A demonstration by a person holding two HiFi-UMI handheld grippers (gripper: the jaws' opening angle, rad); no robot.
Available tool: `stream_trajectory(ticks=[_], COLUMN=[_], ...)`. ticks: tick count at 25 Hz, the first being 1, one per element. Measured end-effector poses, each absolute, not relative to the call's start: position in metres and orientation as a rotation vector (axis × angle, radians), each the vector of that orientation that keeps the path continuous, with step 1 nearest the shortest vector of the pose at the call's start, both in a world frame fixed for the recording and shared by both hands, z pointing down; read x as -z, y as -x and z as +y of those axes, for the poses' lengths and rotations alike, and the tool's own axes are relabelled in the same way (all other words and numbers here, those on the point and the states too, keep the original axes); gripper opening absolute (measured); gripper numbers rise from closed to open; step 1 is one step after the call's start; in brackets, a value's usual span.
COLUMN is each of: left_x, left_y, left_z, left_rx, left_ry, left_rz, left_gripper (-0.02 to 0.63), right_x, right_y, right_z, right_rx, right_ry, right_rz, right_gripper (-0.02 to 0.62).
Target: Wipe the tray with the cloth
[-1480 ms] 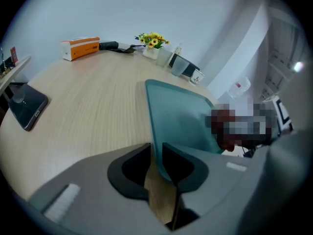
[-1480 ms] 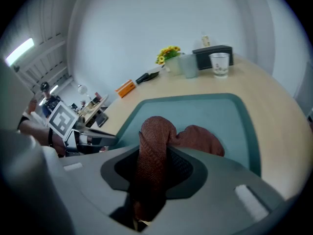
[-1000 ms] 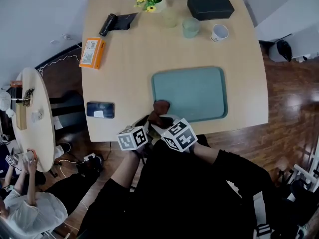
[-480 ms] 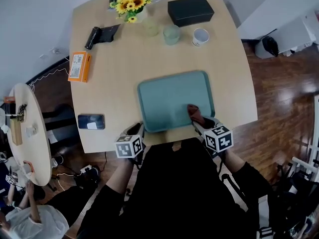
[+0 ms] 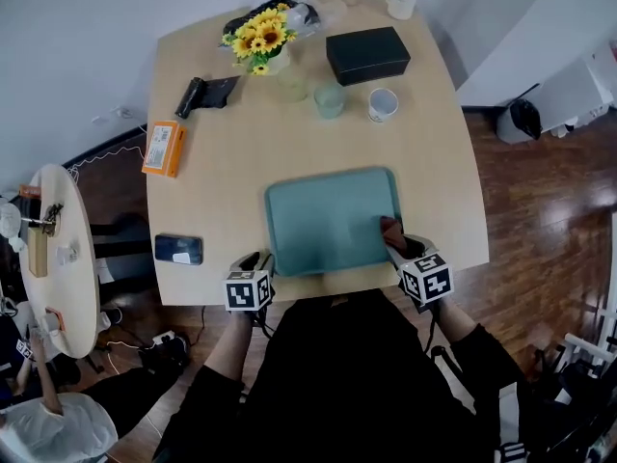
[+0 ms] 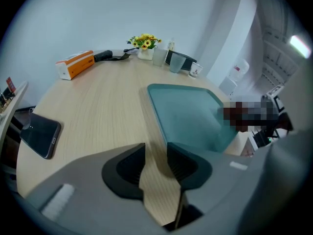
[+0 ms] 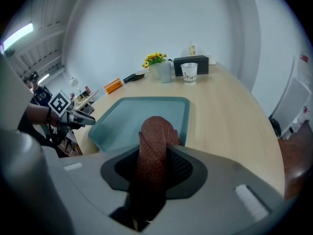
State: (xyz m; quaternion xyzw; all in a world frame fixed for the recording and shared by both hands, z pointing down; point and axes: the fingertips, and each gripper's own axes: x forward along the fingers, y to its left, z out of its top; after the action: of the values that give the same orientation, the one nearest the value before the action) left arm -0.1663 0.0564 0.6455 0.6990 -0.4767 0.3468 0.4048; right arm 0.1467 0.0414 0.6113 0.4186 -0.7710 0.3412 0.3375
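The teal tray (image 5: pixel 328 222) lies near the table's front edge, also seen in the left gripper view (image 6: pixel 190 116) and the right gripper view (image 7: pixel 139 114). My right gripper (image 5: pixel 397 245) (image 7: pixel 152 165) is shut on the reddish-brown cloth (image 5: pixel 390 229) (image 7: pixel 155 146), which hangs over the tray's front right corner. My left gripper (image 5: pixel 258 259) (image 6: pixel 155 163) sits at the tray's front left corner. Its jaws have just been opening, and only bare table wood shows in the gap between them. Its right jaw lies close beside the tray's rim.
A dark phone (image 5: pixel 178 249) lies left of the tray. Further back are an orange box (image 5: pixel 164 148), a black bundle (image 5: pixel 204 93), sunflowers (image 5: pixel 255 39), a glass cup (image 5: pixel 329 100), a white mug (image 5: pixel 383 104) and a black box (image 5: pixel 367 54). A round side table (image 5: pixel 53 258) stands at the left.
My right gripper carried the cloth from the tray's front left corner across to its front right corner. My left gripper stayed by the front left corner.
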Motion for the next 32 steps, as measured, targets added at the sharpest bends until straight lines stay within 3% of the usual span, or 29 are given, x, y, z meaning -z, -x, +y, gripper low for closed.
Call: stream_trajectory(ticks=[15,24,32], left_x=[-0.655,-0.659,-0.661], left_y=[0.132,0.135,0.139], left_z=[0.068,0.067,0.068], left_rx=[-1.006,-0.987,-1.067], left_ry=[-1.798,-1.797,-1.807], left_rz=[-1.06,-1.018,-0.993], left_gripper=[0.138,0.135,0.092], right_x=[-0.625,-0.628,-0.625], right_y=[-0.114,-0.082,-0.05], right_z=[-0.12,-0.034,0.089], right_rx=[-0.585,-0.578,-0.483], right_ry=[-0.966,-0.788,-0.481], right_rz=[-1.971,-2.033,-2.059], right_gripper=[0.121,0.121,0.121])
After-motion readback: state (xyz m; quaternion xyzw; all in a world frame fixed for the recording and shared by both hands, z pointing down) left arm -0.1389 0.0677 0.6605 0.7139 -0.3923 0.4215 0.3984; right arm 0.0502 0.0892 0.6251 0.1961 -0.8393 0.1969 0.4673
